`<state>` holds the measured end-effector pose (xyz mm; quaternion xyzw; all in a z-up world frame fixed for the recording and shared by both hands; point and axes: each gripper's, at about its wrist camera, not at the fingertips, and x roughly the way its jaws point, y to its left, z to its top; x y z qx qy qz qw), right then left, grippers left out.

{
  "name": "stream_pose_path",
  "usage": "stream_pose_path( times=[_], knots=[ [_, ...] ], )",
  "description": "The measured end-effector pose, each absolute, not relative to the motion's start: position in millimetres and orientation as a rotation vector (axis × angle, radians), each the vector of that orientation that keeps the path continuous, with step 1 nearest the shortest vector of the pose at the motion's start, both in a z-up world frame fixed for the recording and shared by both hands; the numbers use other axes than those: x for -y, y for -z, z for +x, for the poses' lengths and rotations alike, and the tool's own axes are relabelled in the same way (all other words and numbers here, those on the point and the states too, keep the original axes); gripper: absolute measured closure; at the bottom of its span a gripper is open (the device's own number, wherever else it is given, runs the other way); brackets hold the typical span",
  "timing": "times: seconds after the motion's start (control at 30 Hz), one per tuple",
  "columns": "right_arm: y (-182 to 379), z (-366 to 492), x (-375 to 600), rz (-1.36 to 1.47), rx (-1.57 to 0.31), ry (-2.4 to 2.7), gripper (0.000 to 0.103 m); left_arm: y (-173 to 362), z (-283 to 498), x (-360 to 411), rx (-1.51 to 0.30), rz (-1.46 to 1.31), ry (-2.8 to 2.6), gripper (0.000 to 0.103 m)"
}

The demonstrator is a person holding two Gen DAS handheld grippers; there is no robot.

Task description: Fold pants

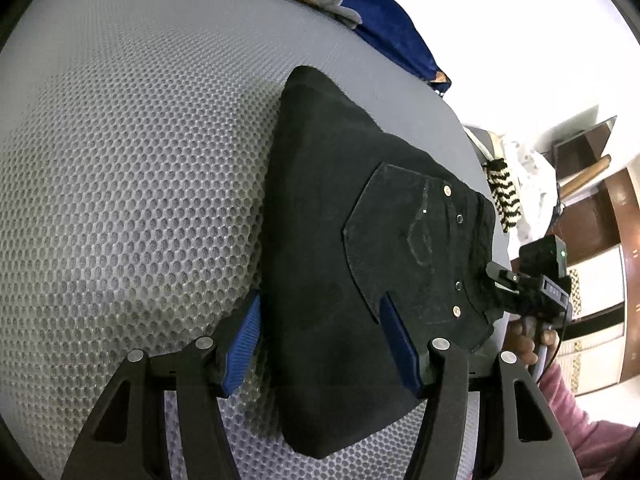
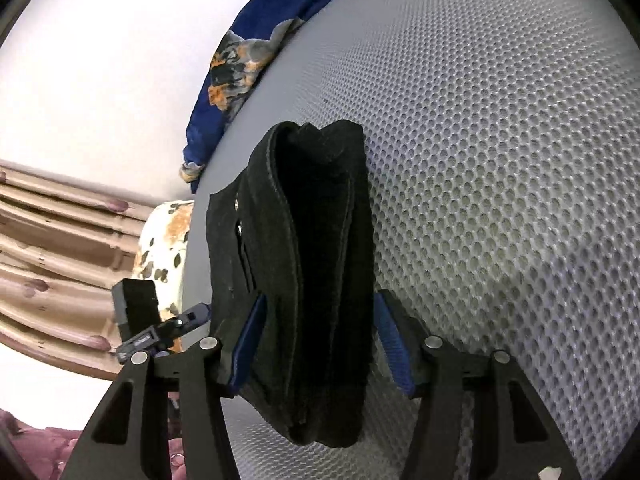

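Note:
The black pants (image 1: 344,264) lie folded into a thick bundle on the grey mesh mattress (image 1: 132,184), back pocket with rivets facing up. My left gripper (image 1: 320,340) is open, its blue pads straddling the bundle's near end. The right gripper (image 1: 516,284) shows at the waistband edge in the left wrist view. In the right wrist view the pants (image 2: 304,280) show their stacked layers edge-on, and my right gripper (image 2: 316,344) is open with its pads on either side of the bundle. The left gripper (image 2: 160,328) shows at the left there.
A blue patterned blanket (image 1: 392,28) lies along the mattress's far edge, also in the right wrist view (image 2: 236,64). A spotted pillow (image 2: 164,248) and striped cloth (image 1: 504,196) sit beyond the mattress side. Wooden furniture (image 1: 616,208) stands at the right.

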<state>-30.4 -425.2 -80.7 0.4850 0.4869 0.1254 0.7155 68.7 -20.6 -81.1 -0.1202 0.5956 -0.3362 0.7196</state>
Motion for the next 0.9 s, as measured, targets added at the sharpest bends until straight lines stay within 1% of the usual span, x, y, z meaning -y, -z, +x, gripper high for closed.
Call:
stream_pose_path(
  times=[0.1,0.23,0.4,0.6,0.73,0.9],
  knots=[
    [83,-28,427,1.091,-1.087,-0.3,0.05,83,72,25,-1.313,-0.268,0.752,0.043],
    [88,-24,431,1.14,-1.101,-0.317,0.053,86,79,27,-1.319,-0.293,0.778,0.043],
    [90,-20,432,1.132,-1.13,-0.336,0.054,88,91,33,-1.328,-0.321,0.802,0.043],
    [93,-3,421,1.105,-1.138,-0.382,0.059,87,101,44,-1.324,-0.304,0.833,0.043],
    [95,13,411,1.071,-1.146,-0.424,0.062,85,103,57,-1.302,-0.256,0.823,0.043],
    [96,19,409,1.052,-1.117,-0.412,0.064,83,96,76,-1.237,-0.117,0.76,0.048]
  ],
)
